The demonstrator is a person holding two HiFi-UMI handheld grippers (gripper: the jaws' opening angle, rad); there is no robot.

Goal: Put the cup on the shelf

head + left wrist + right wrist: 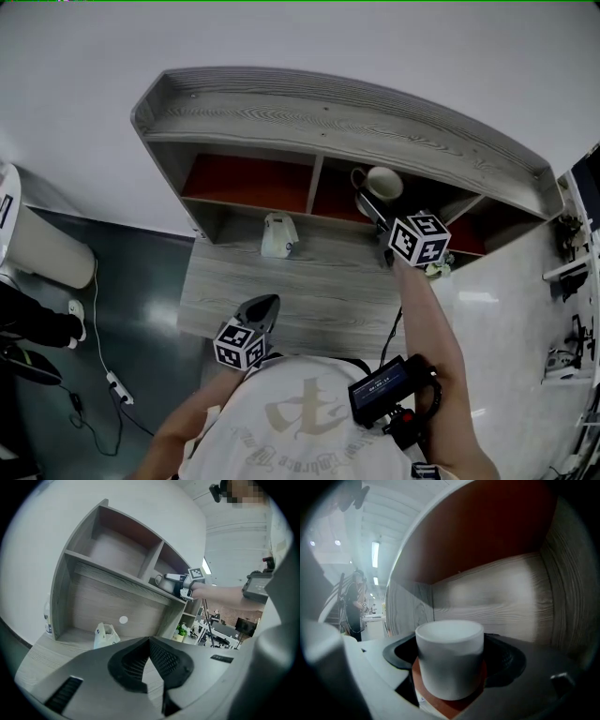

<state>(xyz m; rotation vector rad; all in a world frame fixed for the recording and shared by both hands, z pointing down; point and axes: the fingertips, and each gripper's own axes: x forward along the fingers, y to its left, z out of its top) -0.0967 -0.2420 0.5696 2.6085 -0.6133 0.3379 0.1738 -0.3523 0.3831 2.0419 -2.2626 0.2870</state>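
Head view pretty much says it: the cup (pixel 382 183) is already inside the shelf (pixel 328 117), in the right-hand upper compartment with the red back panel, just right of the divider; so the carrying part looks done to me. What's left, I'd guess, is setting it down properly, letting go and backing the gripper out. The right gripper (pixel 373 208) has its jaws closed on the cup's sides, and the right gripper view shows the white cup upright between the black pads with the compartment's wood wall right behind it. I honestly can't tell whether the base is sitting on the shelf board or hanging just above it. Pose-wise, the right arm is stretched out far and to the right, reaching into the compartment, with its marker cube just outside the opening. The left gripper (pixel 150 644) is tucked in near the person's body over the near edge of the desk (pixel 319 291), pointing at the shelf; its jaws are pressed together with nothing between them. A small white bag (pixel 278 234) sits on the desk under the shelf, well left of the cup.
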